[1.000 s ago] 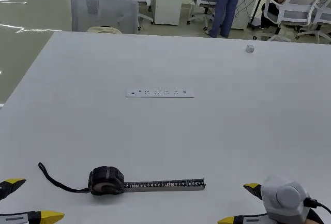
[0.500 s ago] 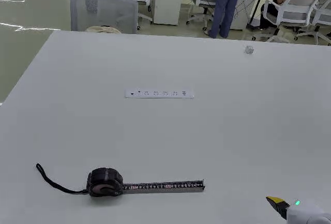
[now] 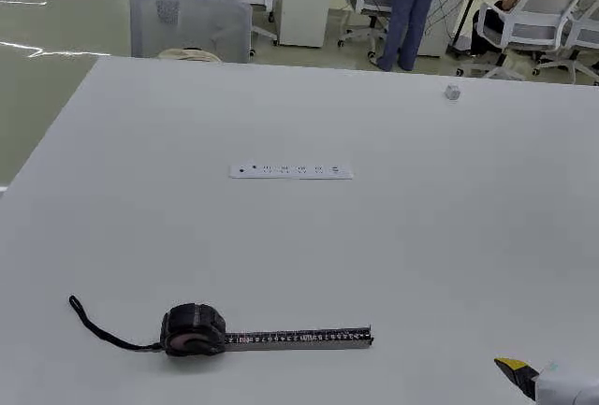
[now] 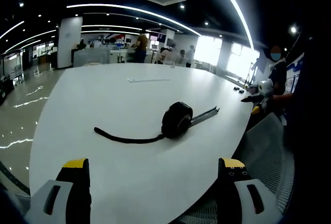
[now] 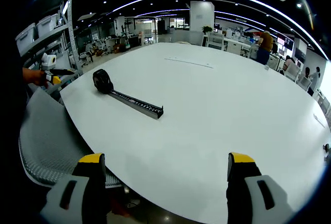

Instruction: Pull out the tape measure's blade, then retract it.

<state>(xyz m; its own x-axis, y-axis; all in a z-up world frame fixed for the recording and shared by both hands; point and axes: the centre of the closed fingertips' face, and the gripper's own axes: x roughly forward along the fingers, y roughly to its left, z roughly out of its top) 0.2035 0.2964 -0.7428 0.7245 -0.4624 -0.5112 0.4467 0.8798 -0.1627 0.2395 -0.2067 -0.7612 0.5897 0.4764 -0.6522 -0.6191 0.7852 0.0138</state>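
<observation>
Here the tape measure point(image 3: 193, 329) lies flat on the white table point(image 3: 402, 237), near the edge that is closest to the person, with a power strip point(image 3: 291, 171) well apart from it toward the middle of the table. Its dark case rests on its side. The blade point(image 3: 299, 337) reaches out of the case to the right and lies along the table surface, and the black strap point(image 3: 103, 325) trails off to the left. The left gripper point(image 4: 155, 167) has its jaws spread wide and holds nothing. In the left gripper view it hangs off the near edge of the table and looks at the case and the strap from some way off. The right gripper point(image 5: 168, 164) also has its jaws spread and is empty. In the right gripper view it is apart from the table edge, with the hooked end of the blade nearer to it than the case. I judge that the pulling step is done, because the blade is already out, so the retracting step is not yet begun. The next move probably calls for one gripper to come in and steady the case, while the other takes the blade end or frees the lock, so the blade goes back slowly and does not snap.
</observation>
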